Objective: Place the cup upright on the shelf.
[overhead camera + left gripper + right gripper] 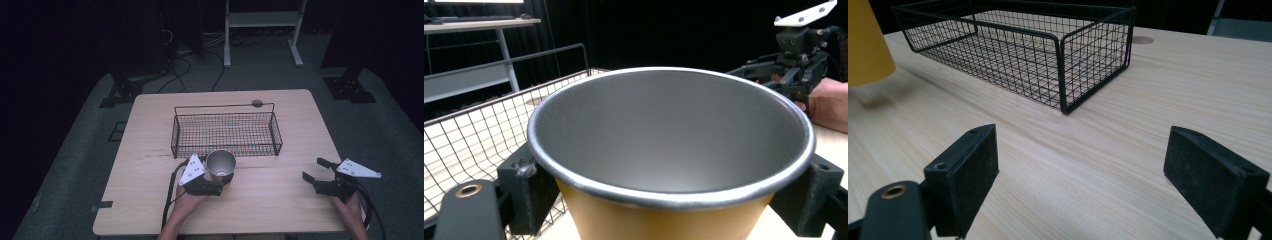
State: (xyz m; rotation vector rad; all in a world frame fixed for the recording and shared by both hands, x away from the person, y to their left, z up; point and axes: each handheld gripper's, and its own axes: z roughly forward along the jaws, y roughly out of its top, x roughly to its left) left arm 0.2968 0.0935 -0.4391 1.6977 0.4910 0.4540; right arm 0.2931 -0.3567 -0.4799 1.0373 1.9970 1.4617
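Note:
A cup, yellow outside and grey metal inside, stands upright between the jaws of my left gripper, just in front of the black wire basket. In the left gripper view the cup's rim spans the gap between the two fingers, which press on its sides. In the right gripper view the cup's yellow side hangs slightly above its shadow on the table. My right gripper is open over the table at the right, with nothing between its pads.
The wire basket has nothing in it and sits mid-table, long side toward me. A small round disc lies by its far rail. Bare wood table stretches between the two grippers. A white stand and cables lie beyond the table.

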